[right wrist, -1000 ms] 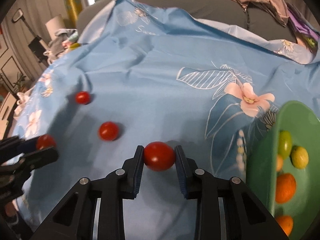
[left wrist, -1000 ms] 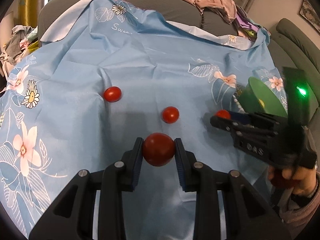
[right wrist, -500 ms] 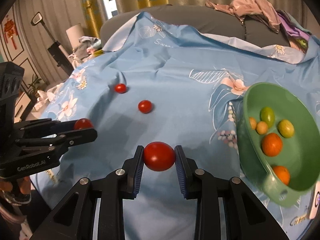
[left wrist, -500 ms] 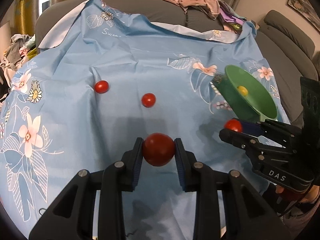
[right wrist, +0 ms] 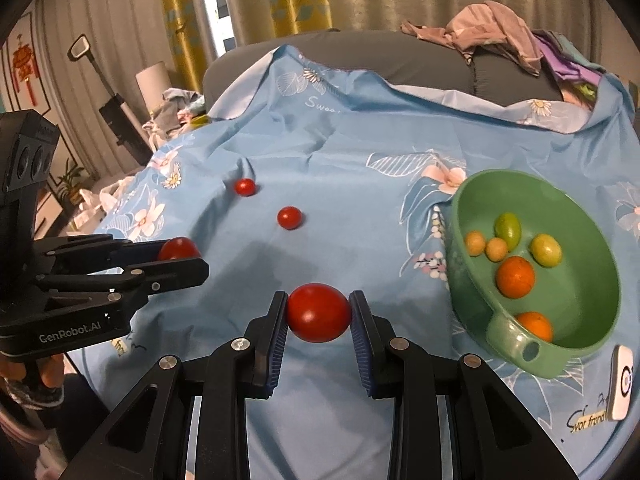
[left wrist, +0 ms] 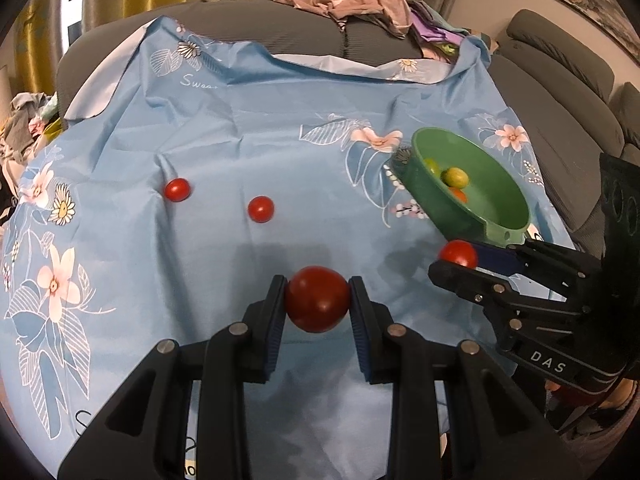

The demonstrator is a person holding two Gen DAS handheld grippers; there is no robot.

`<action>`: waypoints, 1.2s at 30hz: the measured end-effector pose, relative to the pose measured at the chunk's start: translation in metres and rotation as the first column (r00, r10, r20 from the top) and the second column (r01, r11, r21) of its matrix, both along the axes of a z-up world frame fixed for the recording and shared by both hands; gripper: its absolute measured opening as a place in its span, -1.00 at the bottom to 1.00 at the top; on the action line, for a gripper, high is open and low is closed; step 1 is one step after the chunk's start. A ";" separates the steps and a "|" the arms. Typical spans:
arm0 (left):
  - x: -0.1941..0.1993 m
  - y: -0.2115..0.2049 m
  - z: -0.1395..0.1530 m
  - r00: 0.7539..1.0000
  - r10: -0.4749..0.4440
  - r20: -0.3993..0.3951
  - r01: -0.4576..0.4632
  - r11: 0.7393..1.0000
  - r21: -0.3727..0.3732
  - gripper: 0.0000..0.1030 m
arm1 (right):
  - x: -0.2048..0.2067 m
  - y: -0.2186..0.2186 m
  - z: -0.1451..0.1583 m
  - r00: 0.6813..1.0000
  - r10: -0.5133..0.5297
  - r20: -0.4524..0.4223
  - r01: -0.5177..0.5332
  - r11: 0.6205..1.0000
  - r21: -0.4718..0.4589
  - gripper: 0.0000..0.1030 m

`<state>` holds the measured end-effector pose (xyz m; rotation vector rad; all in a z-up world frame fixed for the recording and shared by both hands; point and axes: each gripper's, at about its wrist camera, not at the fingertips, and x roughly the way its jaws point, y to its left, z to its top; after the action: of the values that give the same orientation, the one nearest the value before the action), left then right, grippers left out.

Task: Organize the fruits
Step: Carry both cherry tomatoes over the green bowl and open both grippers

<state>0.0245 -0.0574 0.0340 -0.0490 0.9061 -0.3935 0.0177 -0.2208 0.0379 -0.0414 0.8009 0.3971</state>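
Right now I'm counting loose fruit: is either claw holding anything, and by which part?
Both. The left claw pinches a red tomato by its sides; the right claw does likewise with another red tomato.

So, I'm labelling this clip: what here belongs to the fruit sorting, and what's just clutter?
Job: left gripper and right gripper, each holding a tomato; two loose tomatoes; green bowl of fruit.
Clutter: white remote, clothes pile, floral cloth.

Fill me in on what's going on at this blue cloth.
A person is sorting fruit with two handheld grippers. The left gripper is shut on one red tomato, the right gripper on another red tomato. Two more small tomatoes lie loose on the blue cloth. The green bowl already holds orange, yellow and green fruit.
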 end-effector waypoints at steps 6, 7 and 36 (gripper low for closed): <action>0.001 -0.017 0.005 1.000 -0.031 0.004 0.031 0.999 0.011 -0.41 | -0.002 -0.013 0.000 1.000 -0.021 0.005 0.021 1.000 0.019 -0.36; 0.002 -0.019 0.006 0.999 -0.036 0.005 0.036 0.999 0.012 -0.41 | -0.002 -0.015 0.000 1.000 -0.024 0.007 0.024 0.999 0.023 -0.36; 0.039 -0.116 0.025 0.972 -0.234 0.033 0.231 0.970 0.071 -0.40 | 0.006 -0.129 0.009 0.959 -0.282 0.043 0.273 0.951 0.148 -0.36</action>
<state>0.0636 -0.1737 0.0587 0.1274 0.8863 -0.5805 0.0236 -0.3502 0.0471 0.1884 0.7022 0.1832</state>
